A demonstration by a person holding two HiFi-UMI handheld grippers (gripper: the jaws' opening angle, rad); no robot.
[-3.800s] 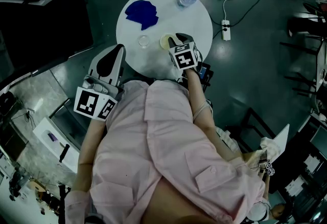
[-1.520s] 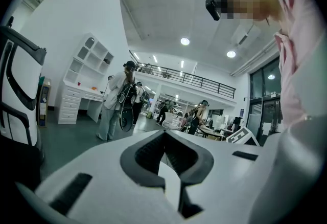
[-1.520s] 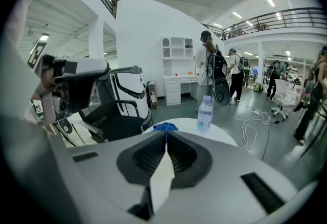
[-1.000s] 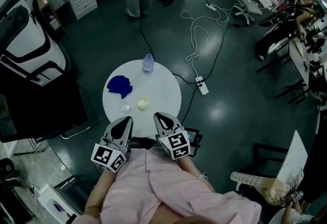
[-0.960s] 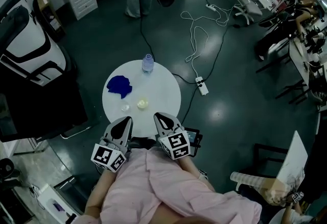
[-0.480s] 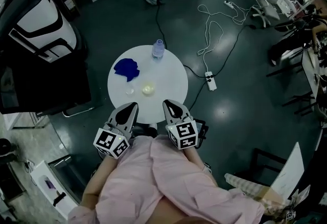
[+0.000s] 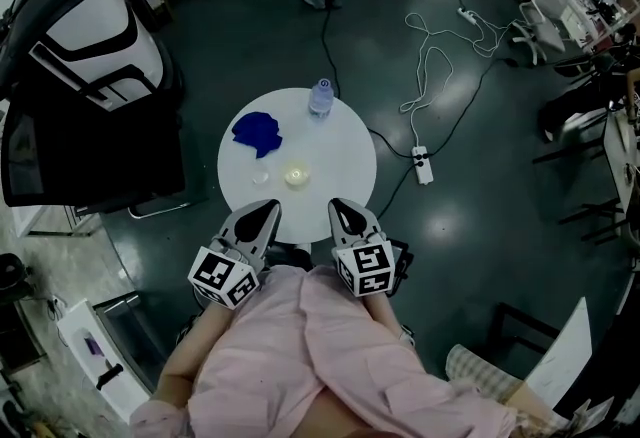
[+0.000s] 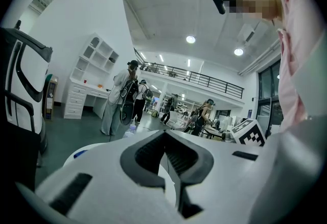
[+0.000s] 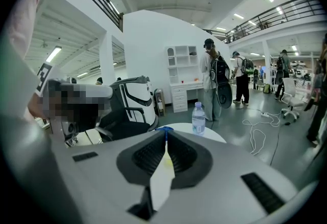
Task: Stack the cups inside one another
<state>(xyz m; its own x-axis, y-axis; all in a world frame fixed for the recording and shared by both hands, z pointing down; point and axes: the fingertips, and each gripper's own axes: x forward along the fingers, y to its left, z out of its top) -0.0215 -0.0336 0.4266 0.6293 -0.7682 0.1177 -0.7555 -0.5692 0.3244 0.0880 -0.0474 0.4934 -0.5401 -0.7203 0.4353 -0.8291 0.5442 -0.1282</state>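
1. I am holding both grippers back at the near rim of the table (image 7: 340,141), close to my body. The left gripper (image 7: 267,210) and the right gripper (image 7: 341,207) are pointing toward the tabletop and touching nothing.
2. I am seeing the left jaws pressed together at the tips with nothing between them. The right jaws are the same: closed and empty.
3. I am looking at two cups standing on the near half of the table: the yellow cup (image 7: 294,175) and, just beside it on its left, the clear cup (image 7: 261,177). They are standing apart, so I am judging the nesting not yet done.
4. The cloth (image 7: 257,131) and the bottle (image 7: 320,98) are sitting farther back, away from the cups, so I am not expecting them to interfere.
5. To do this well, I am planning to spread the jaws before reaching in, so closed tips are not knocking a cup over.
6. The clear cup is looking like the smaller one, though it is too small here to be sure. I am thinking of gripping it by its wall near the rim while the other gripper steadies the yellow cup.
7. I am aiming to lift it straight up, centre it over the other mouth, lower it level and let go only once it is seated.
8. I am minding the squeeze: light cups are likely to slide or buckle.
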